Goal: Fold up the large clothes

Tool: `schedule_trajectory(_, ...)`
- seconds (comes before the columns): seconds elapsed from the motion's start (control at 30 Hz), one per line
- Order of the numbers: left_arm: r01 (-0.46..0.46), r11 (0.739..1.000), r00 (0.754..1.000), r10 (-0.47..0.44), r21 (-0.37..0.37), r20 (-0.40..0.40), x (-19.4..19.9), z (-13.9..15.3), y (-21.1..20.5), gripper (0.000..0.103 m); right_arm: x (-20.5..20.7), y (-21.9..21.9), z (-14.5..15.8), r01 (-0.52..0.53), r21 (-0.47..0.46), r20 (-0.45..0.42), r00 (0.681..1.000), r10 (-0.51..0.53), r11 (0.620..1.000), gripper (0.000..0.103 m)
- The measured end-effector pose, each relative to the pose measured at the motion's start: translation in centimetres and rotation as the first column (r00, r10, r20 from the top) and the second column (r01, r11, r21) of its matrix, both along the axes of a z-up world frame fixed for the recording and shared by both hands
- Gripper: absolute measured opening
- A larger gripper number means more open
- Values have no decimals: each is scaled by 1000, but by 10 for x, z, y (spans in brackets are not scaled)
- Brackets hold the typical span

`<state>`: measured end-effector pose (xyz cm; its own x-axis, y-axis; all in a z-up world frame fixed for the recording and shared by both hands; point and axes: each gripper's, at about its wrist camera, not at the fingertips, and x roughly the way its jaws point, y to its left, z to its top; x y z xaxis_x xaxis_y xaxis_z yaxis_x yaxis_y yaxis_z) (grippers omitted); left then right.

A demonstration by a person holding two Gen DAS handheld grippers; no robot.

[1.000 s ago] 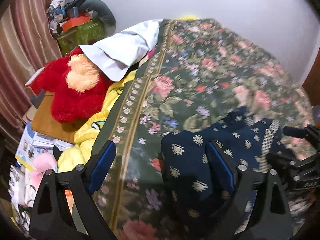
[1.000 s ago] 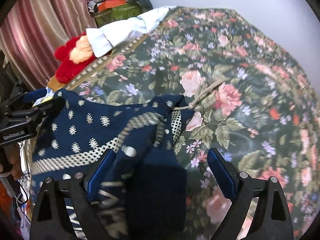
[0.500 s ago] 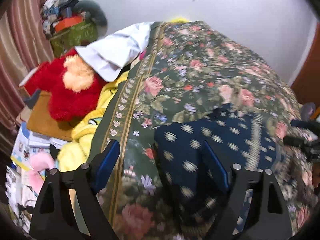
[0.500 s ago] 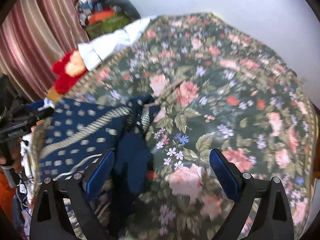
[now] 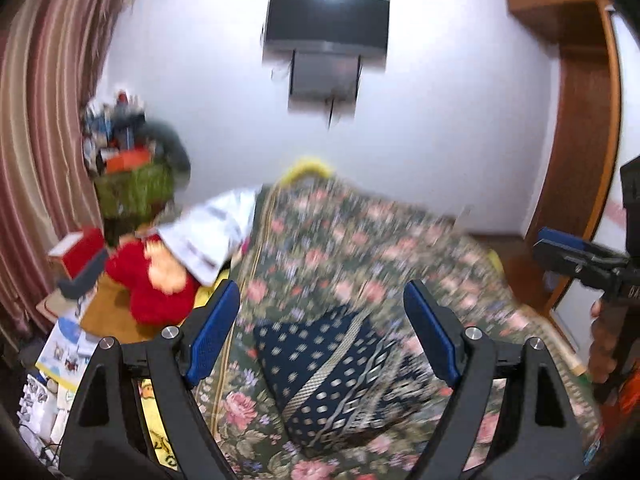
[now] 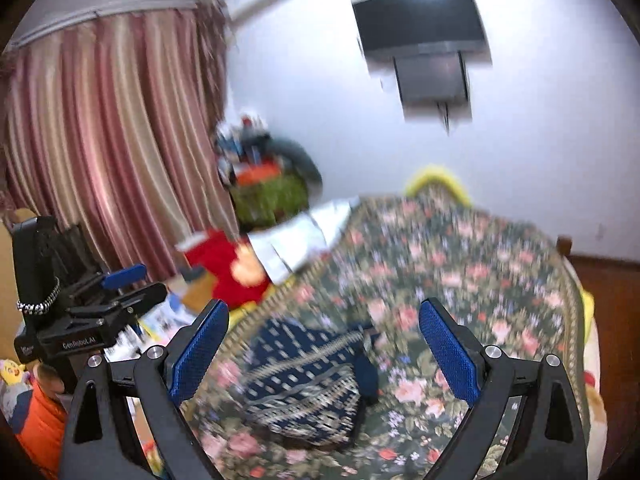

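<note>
Left claw (image 5: 322, 334): we hold it released, blue pads apart, nothing between them. Right claw (image 6: 324, 350): likewise released and empty, raised above the bed (image 6: 500, 264). Navy patterned garment (image 6: 304, 384): a compact bundle near the bed's near edge, touched by neither claw. We judge this garment's folding done or nearly so; any squaring-up or further clothes remain.

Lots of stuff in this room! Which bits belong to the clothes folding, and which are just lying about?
Part of the job:
- navy patterned garment, folded on the floral bedspread
- left tongs and right tongs, both open and empty

Just lying about:
- red plush toy
- white pillow
- wall television
- striped curtain
</note>
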<state>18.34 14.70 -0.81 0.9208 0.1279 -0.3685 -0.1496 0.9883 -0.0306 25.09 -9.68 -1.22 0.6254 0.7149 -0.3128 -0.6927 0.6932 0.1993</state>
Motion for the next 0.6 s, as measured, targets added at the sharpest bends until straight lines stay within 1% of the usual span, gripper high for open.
schedule_trajectory(0.13,-7,1000,994,4,23,105,-45,22,-27,85,-57,-18,22,25,63,111,993,-32,998,96)
schedule_trajectory(0.23,-4,1000,987,0,24,159,-72,27,-42,85,-93,-27,28,28,87,165,985,-43,996,96)
schedule_trajectory(0.33,-23,999,979,17,29,205,-92,27,-53,85,-122,-32,28,52,102,206,976,-72,993,96)
schedule_trajectory(0.43,-49,998,970,40,33,238,-111,24,-61,85,-149,-35,25,89,106,245,963,-112,990,96)
schedule_trajectory(0.5,-50,998,969,41,31,244,-117,22,-62,85,-158,-37,22,100,107,248,961,-124,989,97)
schedule_trajectory(0.6,-56,998,970,47,34,239,-124,19,-65,85,-166,-36,16,139,98,244,957,-159,985,103)
